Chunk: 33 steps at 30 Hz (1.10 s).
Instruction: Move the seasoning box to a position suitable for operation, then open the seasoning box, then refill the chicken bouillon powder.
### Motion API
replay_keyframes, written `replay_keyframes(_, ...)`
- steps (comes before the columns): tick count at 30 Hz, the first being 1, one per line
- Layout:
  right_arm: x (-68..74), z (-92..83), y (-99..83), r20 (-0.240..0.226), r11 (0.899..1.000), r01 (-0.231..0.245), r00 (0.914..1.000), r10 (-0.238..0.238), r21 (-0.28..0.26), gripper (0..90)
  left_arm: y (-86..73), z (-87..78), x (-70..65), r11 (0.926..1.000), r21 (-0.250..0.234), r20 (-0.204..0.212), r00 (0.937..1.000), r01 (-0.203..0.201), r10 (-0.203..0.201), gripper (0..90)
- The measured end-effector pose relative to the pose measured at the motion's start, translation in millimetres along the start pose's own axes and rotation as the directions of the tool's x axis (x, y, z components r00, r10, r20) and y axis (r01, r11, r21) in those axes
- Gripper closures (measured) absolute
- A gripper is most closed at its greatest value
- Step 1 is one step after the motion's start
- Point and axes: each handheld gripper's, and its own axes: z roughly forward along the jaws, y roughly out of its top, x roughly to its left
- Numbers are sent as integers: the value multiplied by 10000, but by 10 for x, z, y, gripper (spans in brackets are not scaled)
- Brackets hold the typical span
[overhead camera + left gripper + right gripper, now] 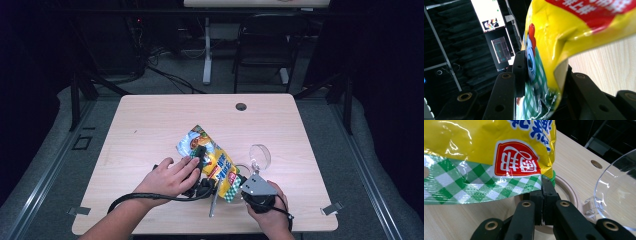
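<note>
Left hand (170,177) at near-left of the pale wooden table (150,125), wrapped over the left gripper (201,172); in the left gripper view jaws clamped on the glossy yellow foil snack bag with green-and-white checked bottom band (554,37), pinching the crumpled checked end between the pads, film bunched in the gap

Bag in the middle of the near half of the table, lying diagonally, printed end pointing away, checked end toward the hands, lifted off the wood at that end as far as visible

Thin silvery rod-like item (213,200) just below the bag, type unclear

Right gripper (247,184) with grey three-cornered plate, held by the right hand (270,210); in the right gripper view (542,195) pads pressed flat together on the corner seam of the bag (499,160), right under the red logo

Light wooden ring or coaster (564,192) directly behind that corner, clear plastic cup on its side (260,156) just right of the bag

Handling call: light, soft, air-filled, slick film, contents probably brittle, so no squeezing the belly. Best holds are the flat crimped seams at the ends, as now. Looks set up for pulling the seam apart; risk of film slipping from the pads or tearing suddenly and spilling toward the cup
</note>
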Motion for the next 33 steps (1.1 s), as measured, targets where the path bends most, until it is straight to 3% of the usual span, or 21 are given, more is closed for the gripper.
replay_keyframes(33, -23, -19, 5, 71, 10000, -23, 10000, 23, -65, 894, 43, -14, 75, 9976, 28, -173, 9975, -685, 685, 714)
